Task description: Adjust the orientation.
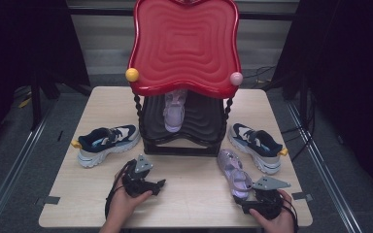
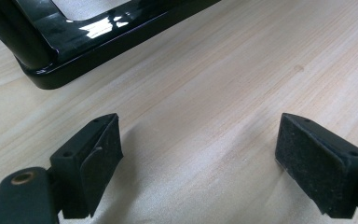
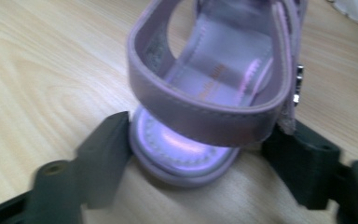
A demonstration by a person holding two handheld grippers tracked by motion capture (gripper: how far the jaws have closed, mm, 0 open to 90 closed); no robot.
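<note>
A purple sandal (image 1: 233, 172) lies on the wooden table (image 1: 194, 204) at the front right, toe pointing away. My right gripper (image 1: 243, 198) is at its heel. In the right gripper view the two black jaws of my right gripper (image 3: 196, 158) press on either side of the sandal's heel (image 3: 214, 84), sole and back strap between them. My left gripper (image 1: 156, 187) rests low at the front left of centre, turned to the right. Its jaws (image 2: 198, 154) stand wide open over bare wood, with nothing between them. A matching purple sandal (image 1: 174, 114) sits on the rack's lower black shelf.
A two-tier shoe rack stands at the table's back centre, with a red wavy top (image 1: 184, 43) and a black base (image 2: 98, 32). One dark blue and white sneaker (image 1: 108, 143) lies left of it, and its mate (image 1: 256, 145) lies right of it, just behind the sandal.
</note>
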